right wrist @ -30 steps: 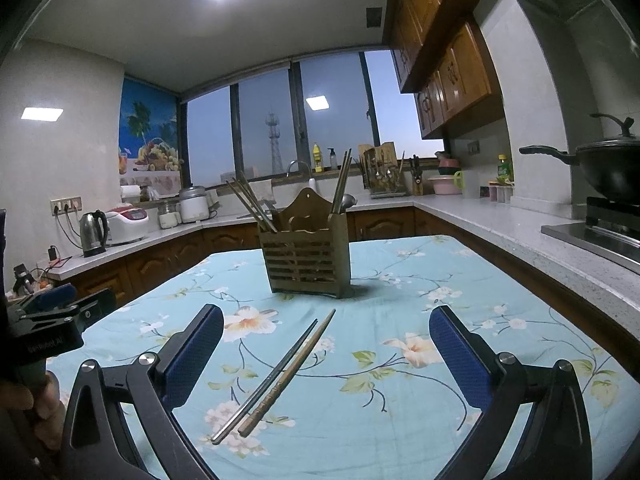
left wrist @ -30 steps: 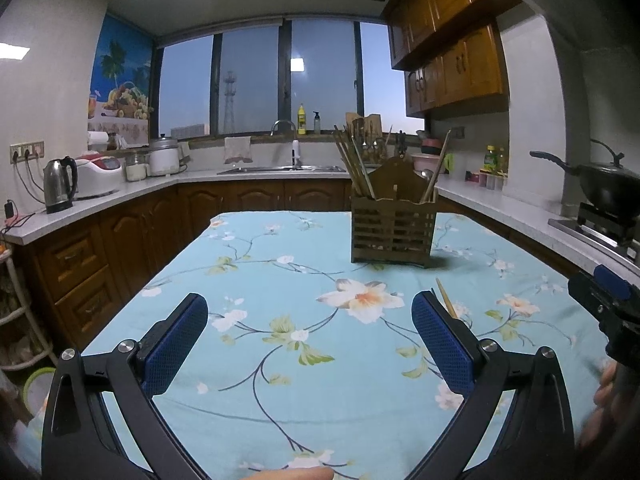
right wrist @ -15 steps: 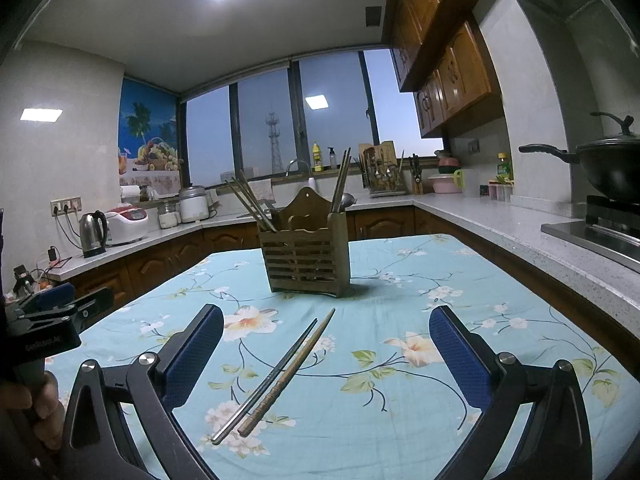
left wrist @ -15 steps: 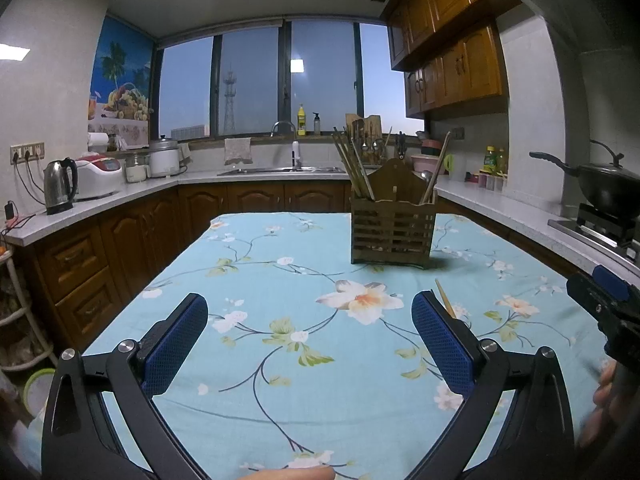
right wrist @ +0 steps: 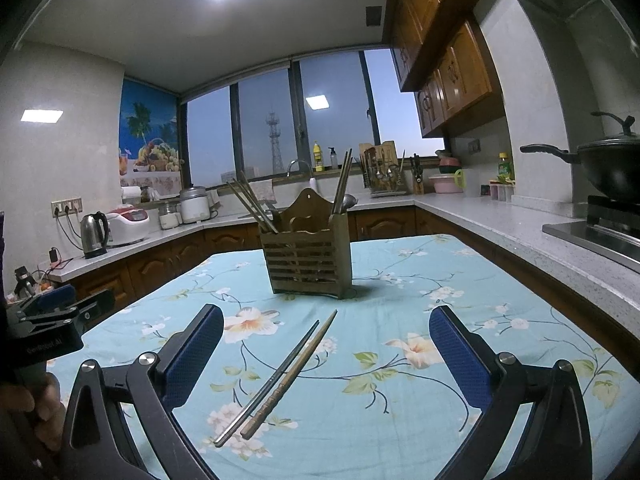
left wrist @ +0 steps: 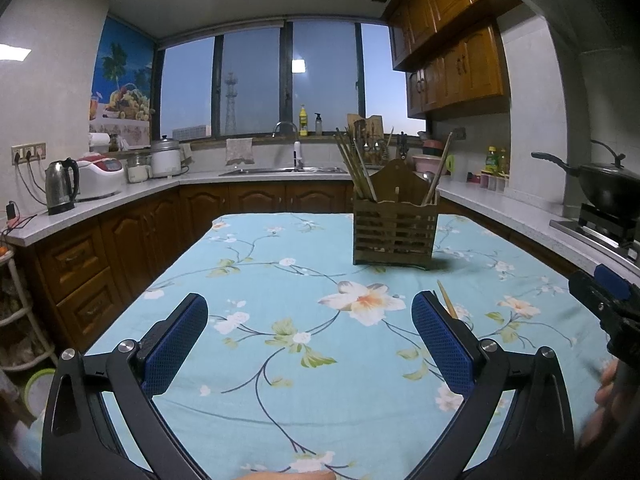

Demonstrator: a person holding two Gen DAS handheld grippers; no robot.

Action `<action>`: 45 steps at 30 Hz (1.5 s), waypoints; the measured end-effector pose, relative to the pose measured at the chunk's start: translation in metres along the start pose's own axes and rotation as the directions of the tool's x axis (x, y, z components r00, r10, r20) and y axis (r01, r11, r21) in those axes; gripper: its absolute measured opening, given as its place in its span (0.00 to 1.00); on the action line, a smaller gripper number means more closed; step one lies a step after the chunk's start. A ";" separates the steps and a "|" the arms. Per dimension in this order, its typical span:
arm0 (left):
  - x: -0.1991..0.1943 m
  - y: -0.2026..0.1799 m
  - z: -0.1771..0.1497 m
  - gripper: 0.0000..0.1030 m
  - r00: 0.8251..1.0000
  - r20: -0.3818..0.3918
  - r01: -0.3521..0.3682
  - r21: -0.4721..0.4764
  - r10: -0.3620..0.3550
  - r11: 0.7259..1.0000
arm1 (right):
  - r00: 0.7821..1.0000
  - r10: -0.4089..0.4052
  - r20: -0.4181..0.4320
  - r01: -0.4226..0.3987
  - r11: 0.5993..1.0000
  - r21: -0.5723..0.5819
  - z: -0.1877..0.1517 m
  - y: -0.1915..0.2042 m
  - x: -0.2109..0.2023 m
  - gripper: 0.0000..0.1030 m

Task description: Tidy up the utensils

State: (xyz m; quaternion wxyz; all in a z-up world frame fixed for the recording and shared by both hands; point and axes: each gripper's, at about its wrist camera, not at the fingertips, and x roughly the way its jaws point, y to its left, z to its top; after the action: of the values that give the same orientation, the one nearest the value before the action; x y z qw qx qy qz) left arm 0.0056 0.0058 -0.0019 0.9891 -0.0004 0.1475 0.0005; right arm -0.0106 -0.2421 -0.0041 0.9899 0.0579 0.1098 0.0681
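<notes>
A slatted wooden utensil holder (right wrist: 310,262) stands on the flowered blue tablecloth (right wrist: 400,392), with chopsticks leaning out on both sides. It also shows in the left wrist view (left wrist: 394,232). A metal chopstick (right wrist: 269,382) and a wooden chopstick (right wrist: 291,374) lie side by side on the cloth, between the open jaws of my right gripper (right wrist: 326,350) and just ahead of it. My left gripper (left wrist: 310,334) is open and empty over bare cloth; only the wooden chopstick's tip (left wrist: 446,298) shows behind its right finger.
The left gripper (right wrist: 44,324) shows at the left edge of the right wrist view. Counters run around the table, with a kettle (left wrist: 60,186), a sink (left wrist: 284,170) and a wok (left wrist: 608,190) on the stove.
</notes>
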 end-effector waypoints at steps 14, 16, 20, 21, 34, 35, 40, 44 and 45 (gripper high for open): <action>0.000 0.000 0.002 1.00 1.000 -0.004 -0.008 -0.006 0.008 1.000 | 1.000 0.001 -0.001 -0.001 1.000 0.004 0.000 0.000 0.000 1.00; 0.000 -0.001 0.002 1.00 1.000 -0.004 -0.006 -0.006 0.006 1.000 | 1.000 0.000 -0.001 0.000 1.000 0.002 0.000 0.002 0.000 1.00; 0.000 -0.002 0.002 1.00 1.000 -0.005 -0.004 -0.006 0.004 1.000 | 1.000 0.004 0.002 -0.004 1.000 0.004 0.001 0.002 0.000 1.00; 0.000 -0.002 0.002 1.00 1.000 -0.005 -0.004 -0.007 0.004 1.000 | 1.000 0.004 0.001 -0.004 1.000 0.004 0.001 0.003 0.000 1.00; 0.000 -0.003 0.001 1.00 1.000 -0.010 -0.002 -0.010 0.002 1.000 | 1.000 0.008 -0.001 -0.008 1.000 0.008 0.002 0.003 0.000 1.00; -0.001 -0.003 0.001 1.00 1.000 -0.010 -0.001 -0.012 0.001 1.000 | 1.000 0.007 -0.001 -0.007 1.000 0.009 0.002 0.003 0.000 1.00; 0.000 -0.004 0.001 1.00 1.000 -0.011 0.001 -0.013 -0.001 1.000 | 1.000 0.008 0.002 -0.008 1.000 0.011 0.002 0.003 0.000 1.00; 0.001 -0.005 0.000 1.00 1.000 -0.012 0.001 -0.011 -0.001 1.000 | 1.000 0.009 0.001 -0.009 1.000 0.012 0.003 0.004 0.000 1.00; 0.001 -0.005 0.000 1.00 1.000 -0.012 0.002 -0.010 -0.002 1.000 | 1.000 0.008 0.000 -0.008 1.000 0.012 0.003 0.004 0.000 1.00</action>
State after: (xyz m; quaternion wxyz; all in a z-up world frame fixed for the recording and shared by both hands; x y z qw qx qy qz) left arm 0.0065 0.0006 -0.0017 0.9881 -0.0056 0.1537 0.0005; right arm -0.0101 -0.2383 -0.0008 0.9893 0.0642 0.1099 0.0715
